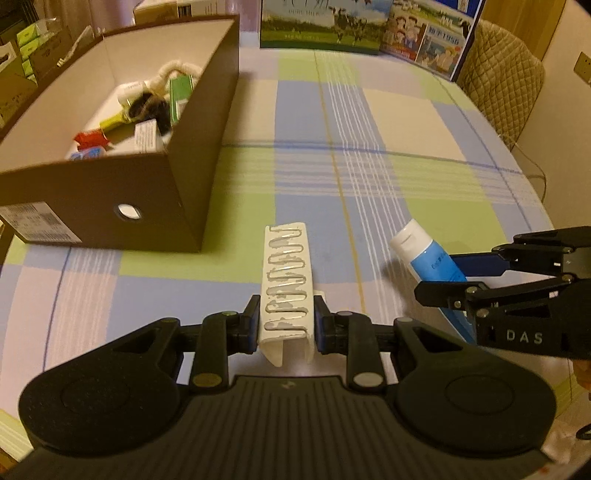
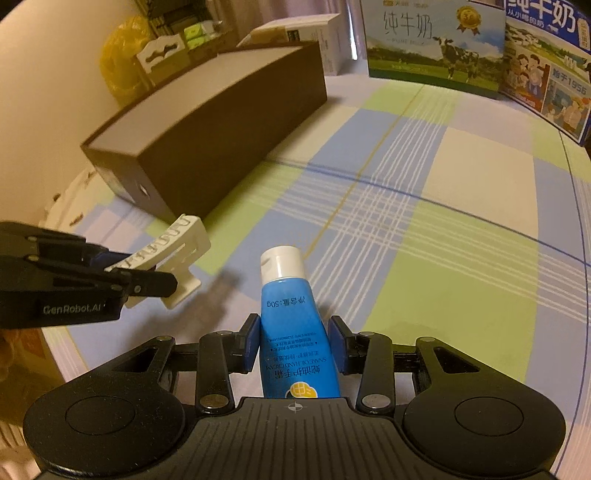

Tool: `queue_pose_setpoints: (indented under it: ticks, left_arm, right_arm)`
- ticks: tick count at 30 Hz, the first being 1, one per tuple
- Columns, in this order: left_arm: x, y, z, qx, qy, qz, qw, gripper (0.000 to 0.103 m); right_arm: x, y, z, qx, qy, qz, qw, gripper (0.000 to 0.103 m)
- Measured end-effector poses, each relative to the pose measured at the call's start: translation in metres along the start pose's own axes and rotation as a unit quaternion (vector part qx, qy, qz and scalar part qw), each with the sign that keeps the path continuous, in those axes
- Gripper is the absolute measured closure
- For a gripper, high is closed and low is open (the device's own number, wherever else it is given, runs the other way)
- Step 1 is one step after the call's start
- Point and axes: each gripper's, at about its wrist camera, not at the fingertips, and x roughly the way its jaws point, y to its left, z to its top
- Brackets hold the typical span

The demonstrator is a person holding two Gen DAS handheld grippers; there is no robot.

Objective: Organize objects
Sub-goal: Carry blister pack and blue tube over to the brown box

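Note:
My left gripper point(image 1: 286, 325) is shut on a white plastic clip-like piece point(image 1: 286, 280) with a grey wavy line along its top, held above the checked tablecloth. The same white piece point(image 2: 173, 247) shows at the left of the right wrist view, in the left gripper point(image 2: 162, 277). My right gripper point(image 2: 293, 341) is shut on a blue hand cream tube point(image 2: 290, 317) with its white cap pointing away. In the left wrist view the tube point(image 1: 424, 258) and right gripper point(image 1: 461, 273) sit at the right. A brown open box point(image 1: 192, 155) stands ahead on the left, holding several small items.
Milk cartons point(image 1: 321, 26) with cow pictures stand along the table's far edge. A quilted chair back point(image 1: 502, 74) rises at the far right. The brown box point(image 2: 221, 147) has stacked packages behind it. Checked tablecloth point(image 2: 443, 221) stretches between the grippers and the cartons.

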Motion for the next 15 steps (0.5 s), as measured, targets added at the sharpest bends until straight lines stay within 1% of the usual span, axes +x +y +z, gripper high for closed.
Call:
queue_pose_setpoints:
  ticks: [7,15]
  left_arm:
    - [-0.025,0.008,0.010,-0.003,-0.028,-0.004,0.9996,0.080]
    - [-0.065,0.027,0.023,-0.006,-0.070,-0.013,0.9975,0.080]
  right_arm:
    - [-0.011,0.012,0.019,0.015,-0.020,0.013,1.000,0.067]
    - [-0.024,0.037,0.048,0.032,-0.047,0.046,0.997,0.067]
